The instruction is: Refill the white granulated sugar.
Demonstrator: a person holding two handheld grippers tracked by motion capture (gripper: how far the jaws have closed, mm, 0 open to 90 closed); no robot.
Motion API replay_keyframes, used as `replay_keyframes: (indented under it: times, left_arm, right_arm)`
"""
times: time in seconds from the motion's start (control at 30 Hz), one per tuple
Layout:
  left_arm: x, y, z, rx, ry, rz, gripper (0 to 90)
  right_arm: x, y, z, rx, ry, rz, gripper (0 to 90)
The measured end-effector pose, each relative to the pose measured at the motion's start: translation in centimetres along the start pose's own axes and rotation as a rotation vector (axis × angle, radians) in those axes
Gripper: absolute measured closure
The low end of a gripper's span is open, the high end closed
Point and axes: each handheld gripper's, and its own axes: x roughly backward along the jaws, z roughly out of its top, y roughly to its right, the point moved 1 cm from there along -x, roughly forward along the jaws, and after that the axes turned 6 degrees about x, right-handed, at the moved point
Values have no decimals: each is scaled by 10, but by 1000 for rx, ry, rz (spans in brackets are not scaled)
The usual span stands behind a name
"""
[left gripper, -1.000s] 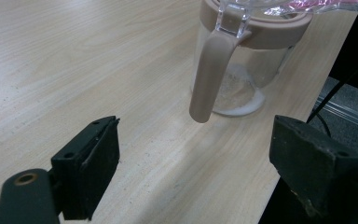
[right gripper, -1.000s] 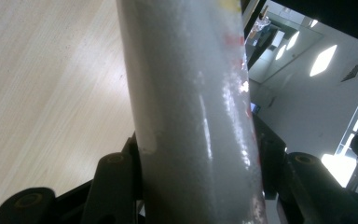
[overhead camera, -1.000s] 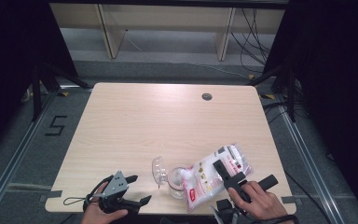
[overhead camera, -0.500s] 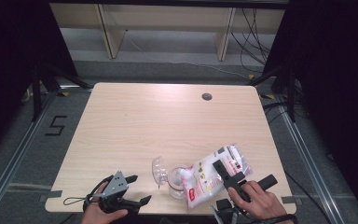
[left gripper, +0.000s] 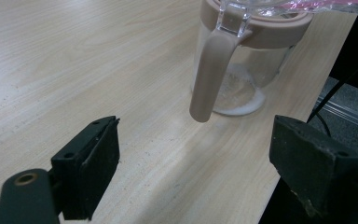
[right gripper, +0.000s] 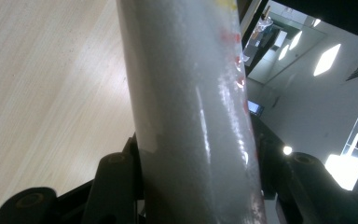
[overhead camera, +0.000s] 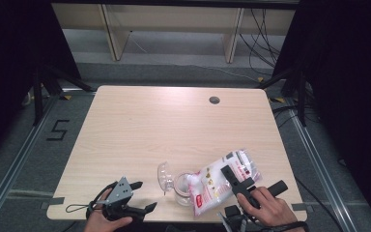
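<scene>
Right gripper (overhead camera: 235, 182) is clamping the white-filled bag (overhead camera: 222, 179), tilting it over the lidded jar (overhead camera: 186, 188) near the table's (overhead camera: 140, 125) front edge. Nothing has shifted lately, so pouring seems ongoing. Left gripper (overhead camera: 140, 195) is waiting wide open beside it.

The light wooden surface (overhead camera: 140, 130) has a round grommet hole (overhead camera: 214, 100) near its far edge. Beyond that edge stands a pale shelf frame (overhead camera: 174, 29). A "5" floor marking (overhead camera: 58, 130) lies left of the surface.
</scene>
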Motion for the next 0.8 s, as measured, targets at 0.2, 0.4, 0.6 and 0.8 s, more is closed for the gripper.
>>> replay_keyframes:
  times: [0.2, 0.4, 0.6, 0.8]
  left_arm:
    - [1, -1, 0, -6, -7, 5, 159]
    - [1, -1, 0, -7, -8, 8, 159]
    - [1, 0, 0, -7, -10, 10, 159]
    - [1, -1, 0, -9, -9, 10, 159]
  right_arm:
    - [0, 1, 0, 13, 6, 0, 559]
    - [0, 1, 0, 11, 7, -2, 560]
    - [1, -1, 1, -26, -3, 4, 561]
    - [1, -1, 1, -25, -2, 4, 562]
